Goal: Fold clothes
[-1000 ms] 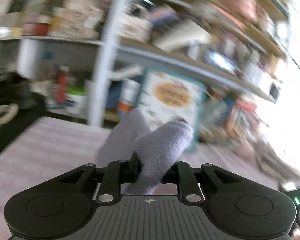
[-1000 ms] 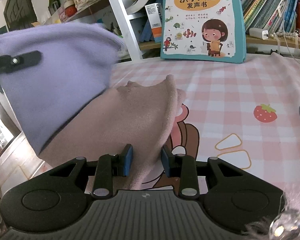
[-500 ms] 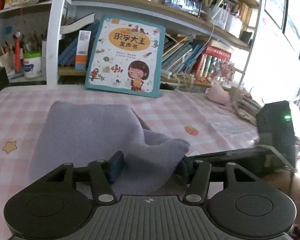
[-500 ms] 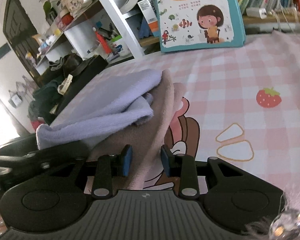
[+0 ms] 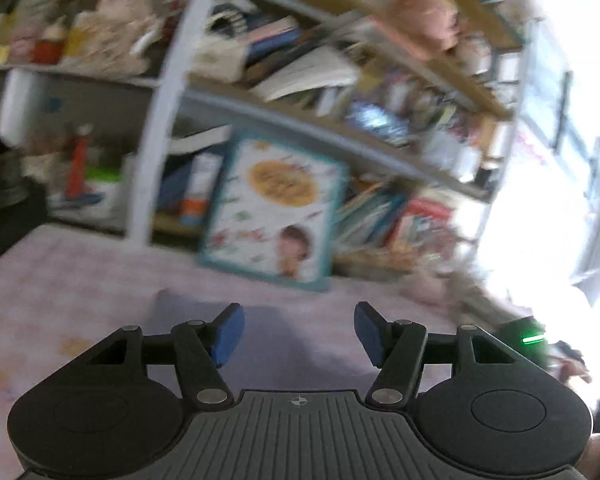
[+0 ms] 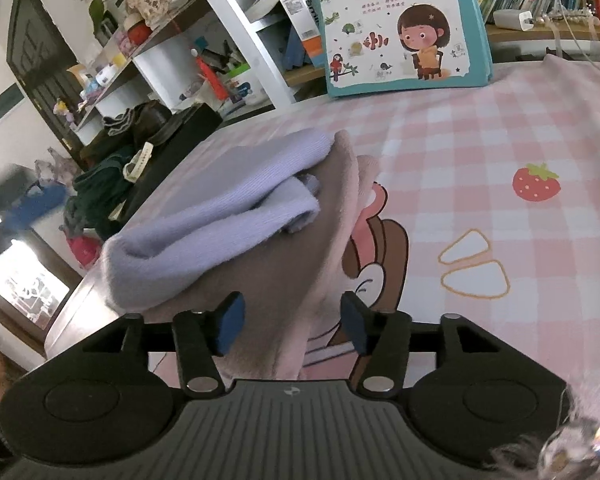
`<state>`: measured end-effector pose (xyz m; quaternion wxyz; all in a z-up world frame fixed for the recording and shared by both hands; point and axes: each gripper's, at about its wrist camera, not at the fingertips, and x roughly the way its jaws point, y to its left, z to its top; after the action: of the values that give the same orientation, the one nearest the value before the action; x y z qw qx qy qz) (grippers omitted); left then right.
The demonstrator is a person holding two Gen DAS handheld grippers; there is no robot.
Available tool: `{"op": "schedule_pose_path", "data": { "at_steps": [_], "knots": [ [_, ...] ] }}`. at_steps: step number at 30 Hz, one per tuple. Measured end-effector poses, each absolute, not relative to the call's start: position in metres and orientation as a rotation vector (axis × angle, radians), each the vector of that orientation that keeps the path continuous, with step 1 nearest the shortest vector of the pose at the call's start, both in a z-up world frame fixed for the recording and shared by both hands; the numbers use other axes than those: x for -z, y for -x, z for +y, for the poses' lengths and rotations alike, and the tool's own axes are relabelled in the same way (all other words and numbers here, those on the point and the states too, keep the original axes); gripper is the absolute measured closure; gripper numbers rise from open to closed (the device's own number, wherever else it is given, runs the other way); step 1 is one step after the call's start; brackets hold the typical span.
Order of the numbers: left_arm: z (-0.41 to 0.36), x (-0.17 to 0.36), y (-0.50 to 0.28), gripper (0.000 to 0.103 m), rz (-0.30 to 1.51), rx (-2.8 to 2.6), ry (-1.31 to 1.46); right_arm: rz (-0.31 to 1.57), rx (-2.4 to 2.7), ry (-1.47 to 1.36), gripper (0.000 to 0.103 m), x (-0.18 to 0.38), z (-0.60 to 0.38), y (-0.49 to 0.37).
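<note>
Lavender knit garment (image 6: 220, 208): soft, fine-ribbed fabric, folded over on itself into a thick rounded roll, lying ahead and to the left of the right hand-held gripper (image 6: 292, 326). Beneath it, dusty-pink garment (image 6: 300, 272): fleecy, matte nap, bunched into a ridge that runs from between the right hand-held gripper's blue pads out ahead of it, its far edge curling up beside the lavender roll. Right hand-held gripper: jaws apart and opening, the pink fabric between them, the right pad clear of the cloth; whether the left pad grazes it cannot be told. Left hand-held gripper (image 5: 298, 334): jaws apart and opening, nothing between the blue pads (image 5: 228, 334); the view is motion-blurred, with a lavender patch (image 5: 276, 344) lying just ahead of and below the jaws. Both garments rest on the bench (image 6: 500, 152), covered in a smooth pink-and-white checked cloth printed with a strawberry (image 6: 536, 182) and a cartoon figure. Well beyond the right hand-held gripper, a teal-edged children's book (image 6: 400, 20) stands upright against a white-framed bookshelf (image 6: 236, 20) crowded with books and clutter.
</note>
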<state>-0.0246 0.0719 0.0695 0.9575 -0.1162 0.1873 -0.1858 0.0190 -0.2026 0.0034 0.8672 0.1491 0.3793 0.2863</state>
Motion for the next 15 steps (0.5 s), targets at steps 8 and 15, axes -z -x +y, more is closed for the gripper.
{"op": "schedule_pose_path", "data": {
  "at_steps": [8, 15],
  "knots": [
    [0.054, -0.013, 0.005, 0.036, 0.493, 0.290, 0.083, 0.774, -0.692, -0.416, 0.031, -0.028, -0.224, -0.004],
    [0.046, -0.020, 0.014, 0.034, 0.502, 0.280, 0.015, 0.843, -0.755, -0.702, 0.025, -0.020, -0.224, -0.037]
  ]
}}
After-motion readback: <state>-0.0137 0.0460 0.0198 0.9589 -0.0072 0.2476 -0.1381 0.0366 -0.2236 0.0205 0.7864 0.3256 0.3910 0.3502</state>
